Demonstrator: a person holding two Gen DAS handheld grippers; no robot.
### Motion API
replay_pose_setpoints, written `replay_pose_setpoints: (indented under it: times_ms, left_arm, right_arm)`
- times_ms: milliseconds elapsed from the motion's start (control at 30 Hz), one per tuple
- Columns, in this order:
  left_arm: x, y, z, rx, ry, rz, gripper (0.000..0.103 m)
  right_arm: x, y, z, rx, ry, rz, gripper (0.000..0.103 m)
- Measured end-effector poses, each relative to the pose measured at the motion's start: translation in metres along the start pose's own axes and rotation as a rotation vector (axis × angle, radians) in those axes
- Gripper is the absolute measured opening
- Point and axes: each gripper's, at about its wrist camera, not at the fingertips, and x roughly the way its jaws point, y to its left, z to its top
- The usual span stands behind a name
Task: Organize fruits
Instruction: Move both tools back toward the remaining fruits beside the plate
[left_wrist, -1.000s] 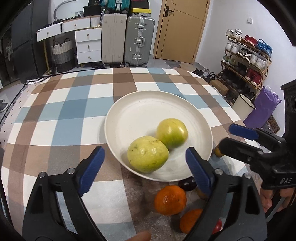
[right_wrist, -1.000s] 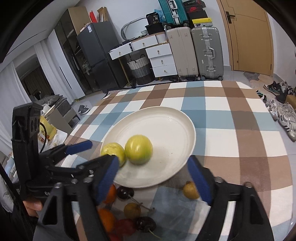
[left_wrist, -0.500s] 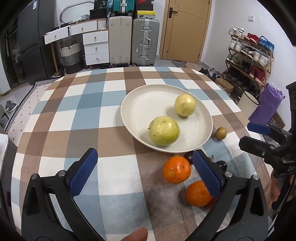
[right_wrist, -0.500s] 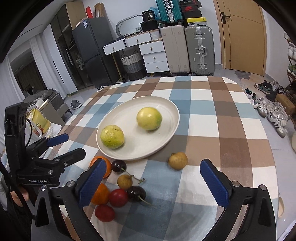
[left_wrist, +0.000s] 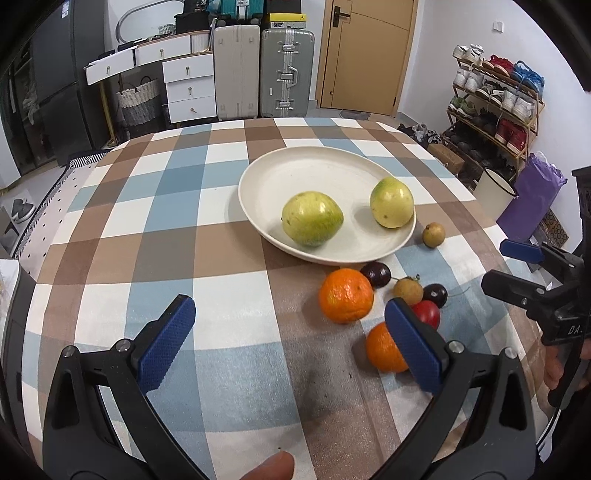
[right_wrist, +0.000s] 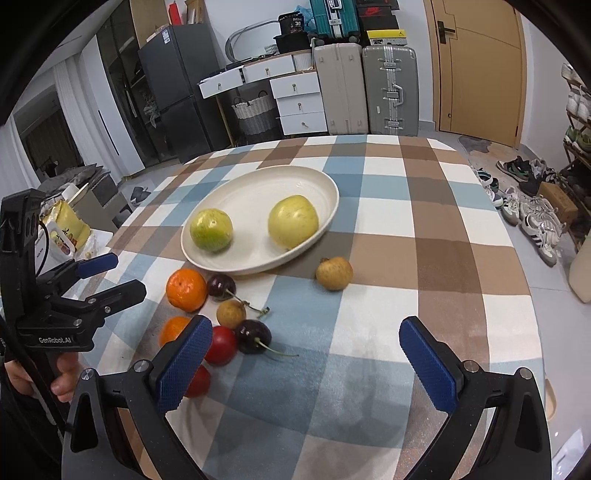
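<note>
A white plate (left_wrist: 291, 177) (right_wrist: 243, 195) on the checked tablecloth holds two yellow-green guavas (left_wrist: 312, 218) (left_wrist: 391, 202). In front of it lie two oranges (left_wrist: 346, 295) (left_wrist: 384, 349), dark cherries (left_wrist: 376, 274), a red fruit (left_wrist: 427, 313) and small brown fruits (left_wrist: 433, 235) (right_wrist: 334, 273). My left gripper (left_wrist: 291, 345) is open and empty, above the cloth near the oranges. My right gripper (right_wrist: 304, 363) is open and empty, near the fruit cluster (right_wrist: 221, 317).
The round table (right_wrist: 424, 229) drops off on all sides. Suitcases (left_wrist: 286, 70), white drawers (left_wrist: 188, 85) and a door stand behind; a shoe rack (left_wrist: 495, 107) is at the right.
Both grippers have drawn back from the plate toward the table's near side. The guavas have shifted on the plate. More loose fruit has come into view.
</note>
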Motion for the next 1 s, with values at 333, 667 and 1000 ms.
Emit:
replay_pose_setpoints:
  times_ms: [333, 667, 1000]
  left_arm:
    - [0.003, -0.006, -0.013, -0.011, 0.037, -0.010, 0.102]
    - [0.010, -0.020, -0.020, -0.009, 0.082, -0.057, 0.102]
    - [0.020, -0.031, -0.021, -0.009, 0.105, -0.085, 0.102]
  right_arm:
    - [0.009, -0.004, -0.011, -0.006, 0.035, -0.026, 0.103]
    - [0.017, -0.004, -0.017, -0.021, 0.055, -0.047, 0.103]
    - [0.028, -0.004, -0.018, -0.030, 0.078, -0.050, 0.103]
